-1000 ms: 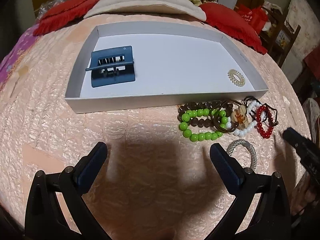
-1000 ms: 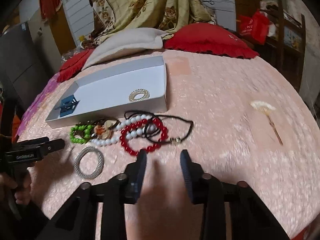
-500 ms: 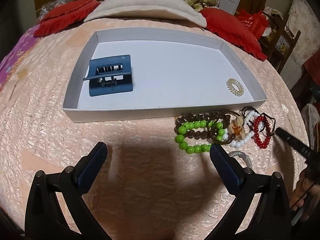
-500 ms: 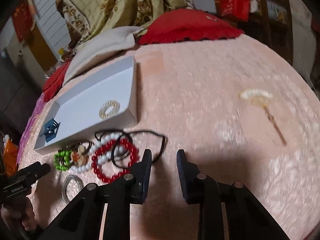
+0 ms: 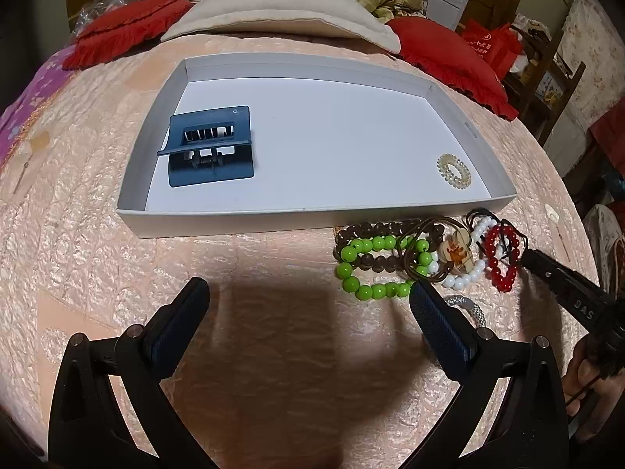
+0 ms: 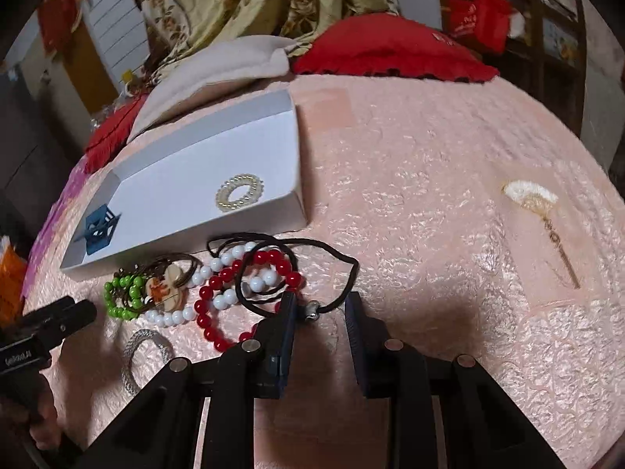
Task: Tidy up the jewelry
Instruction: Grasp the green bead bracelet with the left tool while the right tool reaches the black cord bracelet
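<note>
A white tray on the pink bedspread holds a blue hair claw and a clear coil hair tie. In front of its right end lies a heap: green bead bracelet, brown bead bracelet, white bead bracelet, red bead bracelet, silver bangle and a black cord with a small charm. My left gripper is open and empty, left of the heap. My right gripper is partly open, its fingers on either side of the charm.
A cream tassel hairpin lies alone on the bedspread to the right. Red cushions and a beige pillow lie behind the tray. Wooden furniture stands past the right edge of the bed.
My right gripper has moved down and forward to the black cord, its fingers now around the charm. My left gripper has lifted slightly and stays open.
</note>
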The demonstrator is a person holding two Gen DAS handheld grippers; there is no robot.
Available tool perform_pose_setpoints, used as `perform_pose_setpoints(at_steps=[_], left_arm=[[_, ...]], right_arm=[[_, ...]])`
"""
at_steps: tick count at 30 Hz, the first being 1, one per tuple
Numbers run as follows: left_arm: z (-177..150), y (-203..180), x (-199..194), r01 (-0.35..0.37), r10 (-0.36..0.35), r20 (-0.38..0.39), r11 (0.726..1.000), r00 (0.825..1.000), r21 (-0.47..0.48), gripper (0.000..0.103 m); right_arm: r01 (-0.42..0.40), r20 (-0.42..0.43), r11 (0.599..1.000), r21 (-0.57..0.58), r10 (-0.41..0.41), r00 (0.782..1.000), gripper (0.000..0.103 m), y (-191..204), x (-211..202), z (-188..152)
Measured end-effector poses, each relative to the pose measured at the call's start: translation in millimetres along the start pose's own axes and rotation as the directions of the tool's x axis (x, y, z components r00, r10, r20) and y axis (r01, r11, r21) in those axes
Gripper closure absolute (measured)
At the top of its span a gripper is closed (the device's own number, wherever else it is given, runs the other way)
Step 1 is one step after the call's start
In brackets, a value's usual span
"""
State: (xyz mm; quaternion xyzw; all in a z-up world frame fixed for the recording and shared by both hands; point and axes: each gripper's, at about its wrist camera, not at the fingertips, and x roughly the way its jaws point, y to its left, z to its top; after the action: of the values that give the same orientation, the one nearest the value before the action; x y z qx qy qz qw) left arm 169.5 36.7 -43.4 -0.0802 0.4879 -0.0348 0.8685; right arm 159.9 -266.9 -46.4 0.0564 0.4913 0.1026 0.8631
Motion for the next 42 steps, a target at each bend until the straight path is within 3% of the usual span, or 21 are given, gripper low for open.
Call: perform_pose_setpoints(at_steps=[7, 11, 15, 18, 22, 24, 27, 34, 42], left_arm=[[0, -1, 0, -0.003, 0.003, -0.003, 1.000, 1.000, -0.003, 0.001], [0, 0, 1, -0.004, 0.004, -0.004, 1.000, 1.000, -0.006, 0.001], [-1, 2, 2, -0.004, 0.004, -0.007, 1.000, 1.000, -0.005, 0.001], [-3, 3, 4, 0.054, -0.054, -0.025, 0.999, 0.998, -0.004, 0.001], [-5, -4, 8, 0.073, -0.073, -0.028, 0.997, 0.997, 0.028, 0.001], [-3, -6, 8, 0.051, -0.051, -0.008, 0.998, 0.999, 0.036, 0.001], [2, -3, 8, -0.041, 0.040, 0.038, 0.999, 0.998, 0.026, 0.001], [4, -18, 31, -0.143, 0.144, -0.003, 0.983, 0.990, 0.114, 0.006], [-2, -4, 26, -0.142, 0.144, -0.014, 0.986, 0.990, 0.086, 0.001]], right_arm=[[-0.002, -0.014, 0.992, -0.125, 0.001, 1.000, 0.077, 11, 6, -3], [0.007, -0.024, 0.989, -0.145, -0.011, 1.000, 0.090, 11, 13, -1], [0.025, -0.015, 0.979, -0.201, -0.029, 0.999, 0.094, 18, 12, -2], [0.029, 0.005, 0.983, -0.183, -0.028, 1.000, 0.094, 16, 5, 0], [0.018, 0.044, 0.992, -0.126, -0.012, 0.999, 0.094, 7, -10, -1], [0.022, 0.035, 0.994, -0.103, -0.019, 0.999, 0.094, 2, -12, -3], [0.017, 0.016, 0.996, -0.090, -0.016, 1.000, 0.094, -2, -11, -5], [0.003, 0.010, 0.995, -0.102, -0.002, 1.000, 0.094, 2, -12, -6], [0.000, 0.007, 0.996, -0.089, 0.001, 1.000, 0.094, 1, -12, -5]])
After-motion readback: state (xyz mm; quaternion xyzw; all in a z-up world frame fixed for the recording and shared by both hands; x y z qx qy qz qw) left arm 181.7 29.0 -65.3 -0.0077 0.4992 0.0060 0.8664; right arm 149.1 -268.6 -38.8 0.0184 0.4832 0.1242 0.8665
